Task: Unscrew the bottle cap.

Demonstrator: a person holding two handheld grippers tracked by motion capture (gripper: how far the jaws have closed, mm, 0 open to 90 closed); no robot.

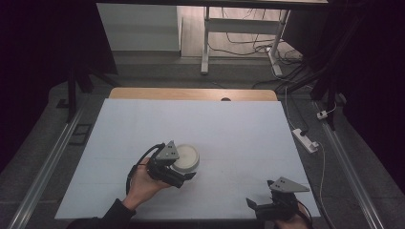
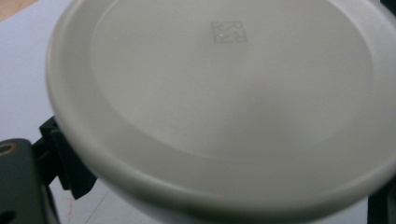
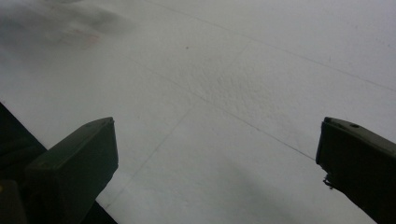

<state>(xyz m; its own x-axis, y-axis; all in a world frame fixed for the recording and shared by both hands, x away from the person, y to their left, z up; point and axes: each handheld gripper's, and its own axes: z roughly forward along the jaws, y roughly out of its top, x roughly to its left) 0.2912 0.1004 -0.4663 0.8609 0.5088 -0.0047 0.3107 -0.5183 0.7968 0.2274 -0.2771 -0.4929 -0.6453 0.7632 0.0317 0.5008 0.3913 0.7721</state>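
Note:
A round white bowl (image 1: 187, 159) stands left of the middle of the white table top (image 1: 215, 124), with its base up and a small embossed mark on it. In the left gripper view the white bowl (image 2: 224, 102) sits very close between the two black jaws. My left gripper (image 1: 184, 172), held by a hand (image 1: 143, 183), reaches in from the near side and is shut on the bowl's lower wall. My right gripper (image 1: 255, 205) rests at the table's near right edge. It is open with only bare table between its jaws, as my right gripper (image 3: 217, 154) shows in its own view.
A strip of wood (image 1: 191, 93) runs along the table's far edge. Off the right side a white power strip (image 1: 305, 140) and cables lie on the floor. White desk legs (image 1: 206, 43) stand beyond the table.

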